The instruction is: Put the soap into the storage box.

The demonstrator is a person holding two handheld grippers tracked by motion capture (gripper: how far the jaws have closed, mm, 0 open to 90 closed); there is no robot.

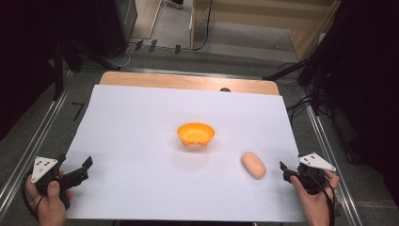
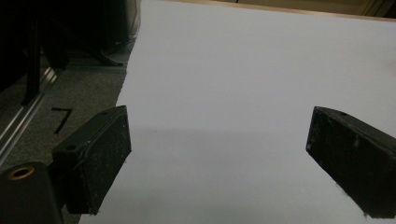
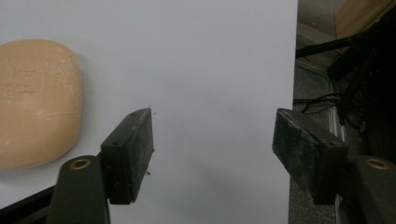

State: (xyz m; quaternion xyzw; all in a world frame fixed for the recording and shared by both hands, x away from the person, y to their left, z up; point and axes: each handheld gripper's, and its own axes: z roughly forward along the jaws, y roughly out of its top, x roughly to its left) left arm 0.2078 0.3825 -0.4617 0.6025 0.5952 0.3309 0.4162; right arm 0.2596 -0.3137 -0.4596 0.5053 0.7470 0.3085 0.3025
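White sheet (image 1: 141, 141) covers bench (image 1: 188, 81). Orange bowl (image 1: 195, 134) sits mid-sheet, upright. Peach oval bar (image 1: 253, 165) (soap-like) lies right of bowl, well apart from it, just beside right gripper (image 1: 285, 168). Left gripper (image 1: 81, 170) rests at sheet's near-left edge, fingers (image 2: 95, 158) spread wide, nothing between. Right gripper's fingers (image 3: 130, 154) likewise apart over bare sheet, bar to their left.

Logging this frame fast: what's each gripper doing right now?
Left gripper: open, holding nothing, over the white sheet.
Right gripper: open, holding nothing, beside the tan soap-like bar, not touching it.
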